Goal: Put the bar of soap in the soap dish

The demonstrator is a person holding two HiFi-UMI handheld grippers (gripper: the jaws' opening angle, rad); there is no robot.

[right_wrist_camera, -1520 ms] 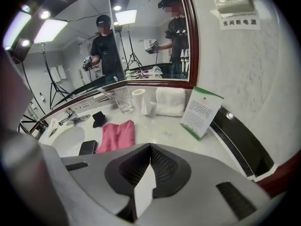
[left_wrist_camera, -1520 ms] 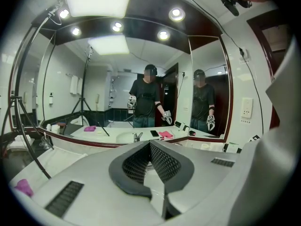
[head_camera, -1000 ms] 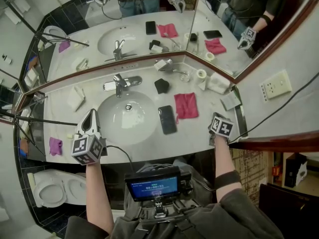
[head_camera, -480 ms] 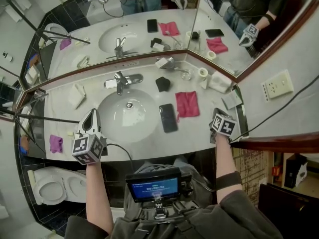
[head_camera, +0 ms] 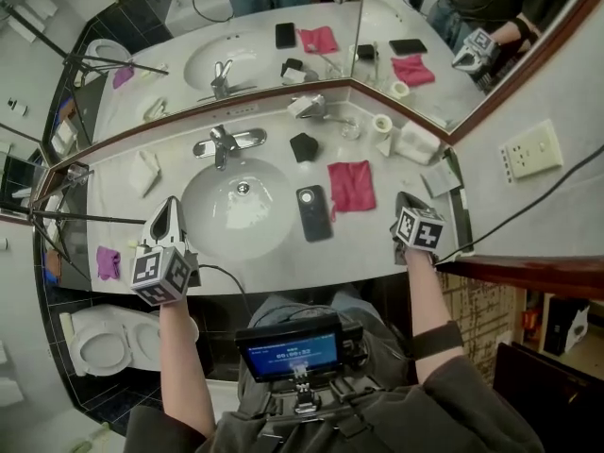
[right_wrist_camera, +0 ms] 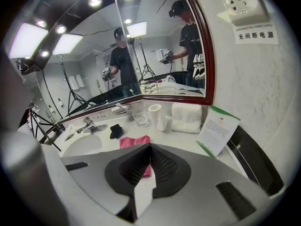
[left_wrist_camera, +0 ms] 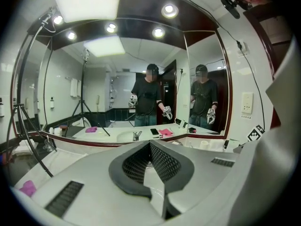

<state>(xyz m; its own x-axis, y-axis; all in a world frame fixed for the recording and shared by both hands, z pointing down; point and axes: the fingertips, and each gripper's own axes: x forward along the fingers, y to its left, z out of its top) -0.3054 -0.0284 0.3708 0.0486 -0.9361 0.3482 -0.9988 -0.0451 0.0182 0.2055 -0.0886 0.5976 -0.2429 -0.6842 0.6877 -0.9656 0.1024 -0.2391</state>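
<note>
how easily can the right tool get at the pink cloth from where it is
Probably yes: the right tool, shut and empty, is just right of the pink cloth, with only bare counter showing between them.

This is a bathroom, probably in a hotel. A long white desk (head_camera: pixel 373 239) carries a round basin (head_camera: pixel 222 225) with a chrome tap (head_camera: pixel 225 143). Above it, a big mirror (head_camera: pixel 264 36) in a dark red frame runs along two walls. A toilet (head_camera: pixel 99 347) stands at the left, lower than the desk end. In the corner there are a folded towel (head_camera: pixel 415 145), a paper roll (head_camera: pixel 382 124), a glass (head_camera: pixel 350 130) and a printed card (right_wrist_camera: pixel 217 131). A socket (head_camera: pixel 531 149) sits on the wall.
</note>
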